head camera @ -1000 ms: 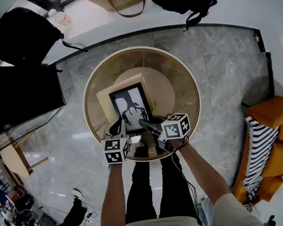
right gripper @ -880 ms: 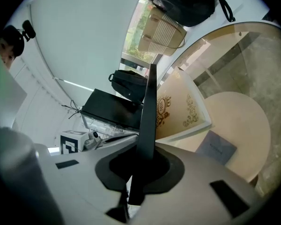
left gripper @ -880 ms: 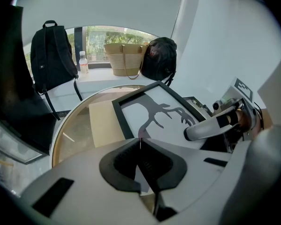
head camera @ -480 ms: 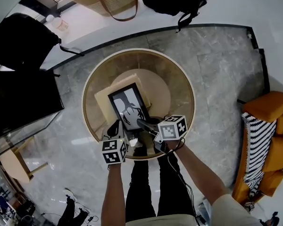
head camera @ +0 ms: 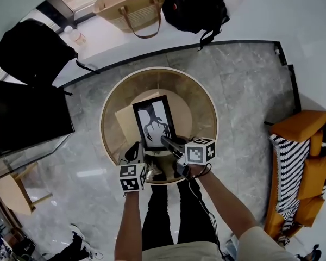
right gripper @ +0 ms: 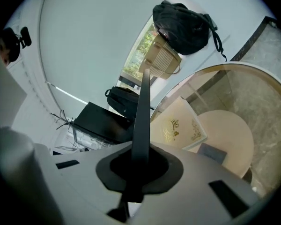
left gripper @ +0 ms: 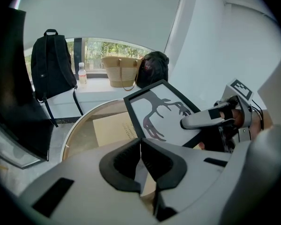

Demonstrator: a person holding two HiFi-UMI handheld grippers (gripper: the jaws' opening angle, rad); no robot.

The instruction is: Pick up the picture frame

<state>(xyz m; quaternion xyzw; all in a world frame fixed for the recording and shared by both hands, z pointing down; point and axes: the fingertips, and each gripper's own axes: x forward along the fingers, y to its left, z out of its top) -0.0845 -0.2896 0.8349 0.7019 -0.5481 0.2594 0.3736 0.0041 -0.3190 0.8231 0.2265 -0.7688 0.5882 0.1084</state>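
Hidden or unclear: in the head view the left gripper (head camera: 135,150) sits at the lower left corner of the picture frame (head camera: 155,123), and contact there cannot be made out. In the left gripper view its fingers are pressed together, with the frame's edge running down to where they meet. Whether they pinch it is not determinable. The frame's lower edge is covered by both grippers.

Right gripper (head camera: 167,142): fingers clenched on the frame's lower right edge.

Surface and room: the frame is held tilted above a round glass-topped desk (head camera: 198,99), over a cream box (head camera: 125,123). The floor (head camera: 250,91) is grey marble. A woven bag (head camera: 131,4), two black backpacks (head camera: 35,50) and an orange sofa (head camera: 299,167) stand around it.

View differences: the right gripper view alone shows the frame edge-on between the fingers, and gold print on the box. The left gripper view alone shows the antler picture face-on.
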